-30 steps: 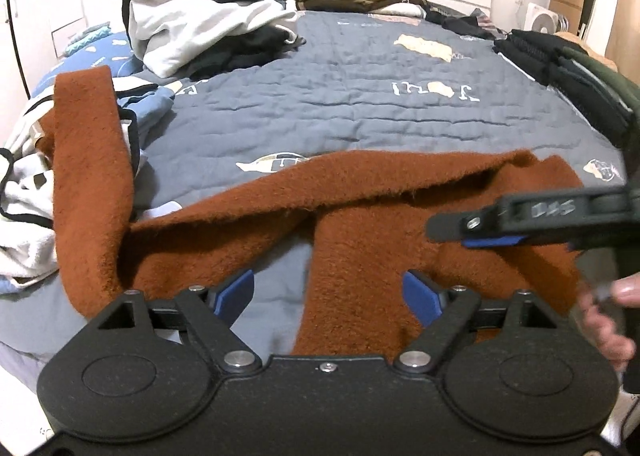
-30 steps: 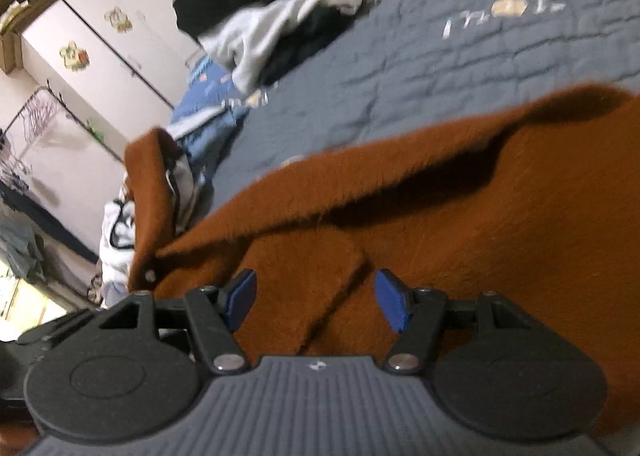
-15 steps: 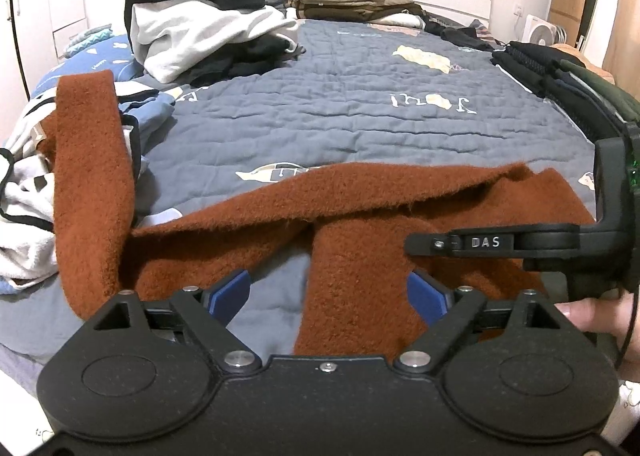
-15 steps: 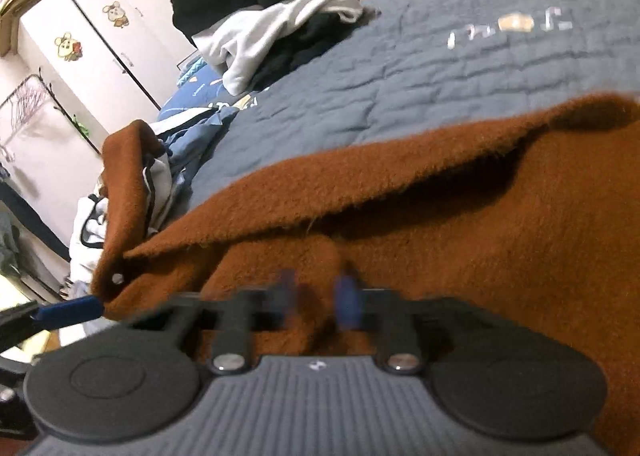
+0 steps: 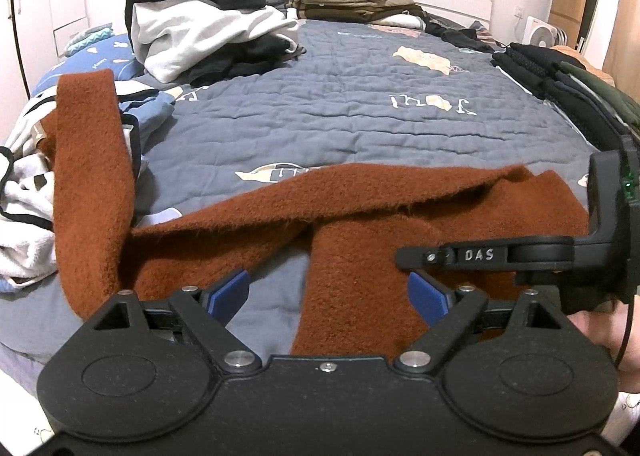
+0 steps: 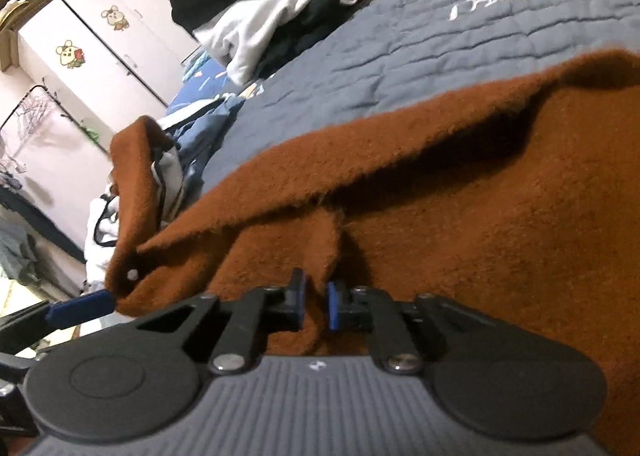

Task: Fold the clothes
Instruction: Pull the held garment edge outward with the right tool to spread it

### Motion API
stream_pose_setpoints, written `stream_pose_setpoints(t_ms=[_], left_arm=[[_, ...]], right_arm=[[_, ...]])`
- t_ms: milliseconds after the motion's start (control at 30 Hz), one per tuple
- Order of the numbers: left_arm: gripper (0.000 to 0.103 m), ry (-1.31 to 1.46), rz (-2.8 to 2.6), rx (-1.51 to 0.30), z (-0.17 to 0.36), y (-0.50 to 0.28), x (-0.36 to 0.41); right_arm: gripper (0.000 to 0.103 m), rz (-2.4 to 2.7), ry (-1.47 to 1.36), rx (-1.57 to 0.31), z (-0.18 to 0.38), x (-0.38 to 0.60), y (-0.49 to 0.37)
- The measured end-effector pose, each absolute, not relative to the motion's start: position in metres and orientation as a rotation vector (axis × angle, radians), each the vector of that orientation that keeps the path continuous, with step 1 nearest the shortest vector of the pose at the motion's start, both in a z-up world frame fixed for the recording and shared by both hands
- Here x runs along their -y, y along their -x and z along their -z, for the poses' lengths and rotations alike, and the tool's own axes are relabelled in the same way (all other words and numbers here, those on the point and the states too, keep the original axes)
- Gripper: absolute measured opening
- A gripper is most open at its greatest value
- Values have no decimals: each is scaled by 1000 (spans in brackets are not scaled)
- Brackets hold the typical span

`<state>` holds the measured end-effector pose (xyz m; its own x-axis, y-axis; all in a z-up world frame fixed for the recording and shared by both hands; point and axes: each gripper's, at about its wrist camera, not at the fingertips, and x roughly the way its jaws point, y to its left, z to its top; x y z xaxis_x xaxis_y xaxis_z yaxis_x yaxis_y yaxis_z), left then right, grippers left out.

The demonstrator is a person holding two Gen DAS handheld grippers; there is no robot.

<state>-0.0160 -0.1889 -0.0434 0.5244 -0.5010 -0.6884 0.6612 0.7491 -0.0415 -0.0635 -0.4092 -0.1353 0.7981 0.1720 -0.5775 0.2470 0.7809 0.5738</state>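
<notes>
A rust-brown fuzzy garment point(image 5: 400, 212) lies crumpled across the near part of the grey quilted bed point(image 5: 340, 112), one sleeve draped up over clothes at the left point(image 5: 92, 176). My left gripper point(image 5: 328, 294) stands open low over the garment's near edge, and a brown strip runs between its blue pads without touching them. My right gripper point(image 6: 316, 302) is shut on a raised fold of the brown garment point(image 6: 460, 216). In the left wrist view the right gripper point(image 5: 408, 258) reaches in from the right, side-on, over the cloth. One blue fingertip point(image 6: 80, 308) of my left gripper shows at the left.
A black and white heap of clothes point(image 5: 200, 28) sits at the back left, folded khaki items point(image 5: 356, 4) by the headboard, dark folded clothes point(image 5: 560, 88) along the right edge. Blue and white garments point(image 5: 28, 192) lie at the left. A white wardrobe point(image 6: 88, 40) stands beyond.
The right gripper's jaws have closed from wide apart onto a fold of the brown garment. The left gripper has stayed open and in place.
</notes>
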Motion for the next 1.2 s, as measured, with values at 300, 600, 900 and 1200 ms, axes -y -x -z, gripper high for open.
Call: stream_pose_setpoints(t_ms=[300, 600, 900, 1200], left_arm=[[86, -233, 692, -735, 44, 15, 188], [86, -226, 721, -717, 39, 22, 190], [91, -142, 947, -665, 28, 50, 217], [92, -169, 1116, -611, 31, 86, 253]], right_arm=[[5, 112, -771, -546, 98, 445, 99], [4, 270, -737, -469, 58, 503, 158], [4, 463, -737, -418, 48, 562, 222], [4, 556, -737, -396, 54, 590, 262]])
